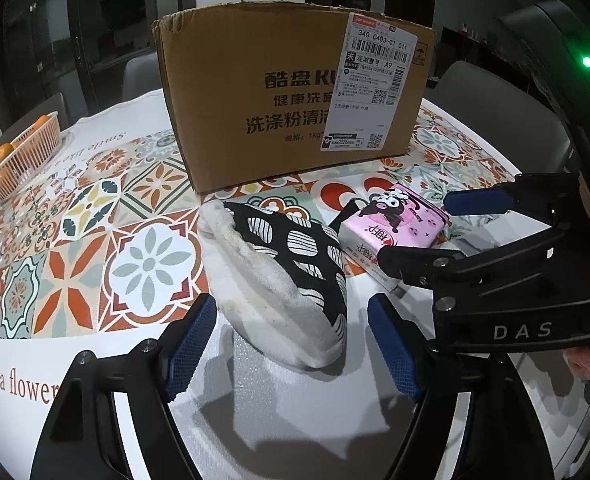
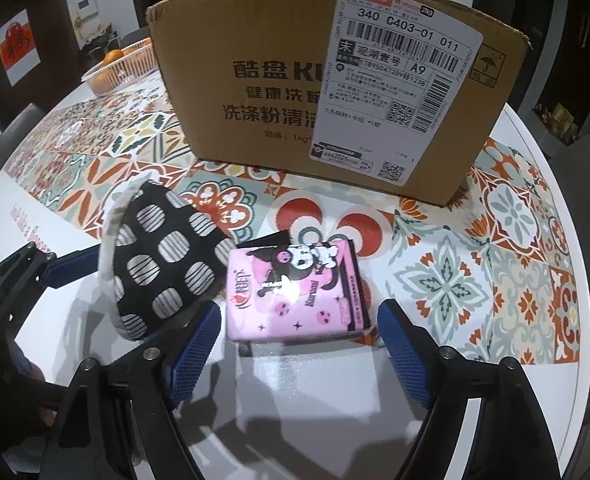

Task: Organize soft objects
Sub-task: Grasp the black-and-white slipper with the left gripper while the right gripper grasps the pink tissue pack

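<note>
A black-and-white patterned soft pouch [image 1: 291, 276] with a white fleecy side stands on the table between the open fingers of my left gripper [image 1: 295, 344]. It also shows in the right wrist view [image 2: 163, 256]. A pink pack of tissues [image 2: 295, 288] lies flat beside it, just ahead of my open right gripper [image 2: 299, 348]. In the left wrist view the pack [image 1: 391, 232] lies to the right of the pouch, with my right gripper [image 1: 431, 232] open around its near end. A cardboard box [image 1: 295, 92] stands behind both.
The round table [image 2: 515, 240] has a colourful tile-patterned cloth. An orange plastic basket [image 1: 23, 156] with oranges sits at the far left edge. Chairs stand around the table. The box [image 2: 335, 88] is close behind the soft objects.
</note>
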The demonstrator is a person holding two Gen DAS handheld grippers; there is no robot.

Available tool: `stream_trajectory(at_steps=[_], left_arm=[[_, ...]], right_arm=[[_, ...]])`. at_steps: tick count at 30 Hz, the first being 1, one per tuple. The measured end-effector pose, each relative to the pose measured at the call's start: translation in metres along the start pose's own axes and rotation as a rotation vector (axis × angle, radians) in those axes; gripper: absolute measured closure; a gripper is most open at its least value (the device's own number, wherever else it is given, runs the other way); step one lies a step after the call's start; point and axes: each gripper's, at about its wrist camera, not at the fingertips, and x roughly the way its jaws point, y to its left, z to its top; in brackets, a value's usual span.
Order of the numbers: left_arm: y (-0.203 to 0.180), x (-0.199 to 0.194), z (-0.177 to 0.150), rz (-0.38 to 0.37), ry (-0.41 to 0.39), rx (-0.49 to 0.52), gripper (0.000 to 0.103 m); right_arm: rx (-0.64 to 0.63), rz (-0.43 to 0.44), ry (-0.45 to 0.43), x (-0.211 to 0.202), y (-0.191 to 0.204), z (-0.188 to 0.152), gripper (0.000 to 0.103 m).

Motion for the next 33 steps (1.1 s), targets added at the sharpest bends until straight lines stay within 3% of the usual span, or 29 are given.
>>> stream_trajectory(at_steps=[5,11,18,33], left_arm=[[0.001,0.006,0.001,-0.006,0.007,0.003,0.032],[0.003,0.011,0.002,-0.006,0.003,-0.001,0.047],[-0.001,0.008,0.001,-0.031,-0.017,0.009,0.082],[0.002,-0.023,0.005,0.009,-0.078,-0.071,0.087]], right_arm=[[0.011,0.019,0.014,0.008,-0.002,0.003,0.021],[0.060,0.057,0.041,0.020,-0.006,0.003,0.021],[0.079,0.058,0.015,0.016,-0.007,-0.004,0.026],[0.146,0.028,-0.040,-0.009,-0.010,-0.021,0.027]])
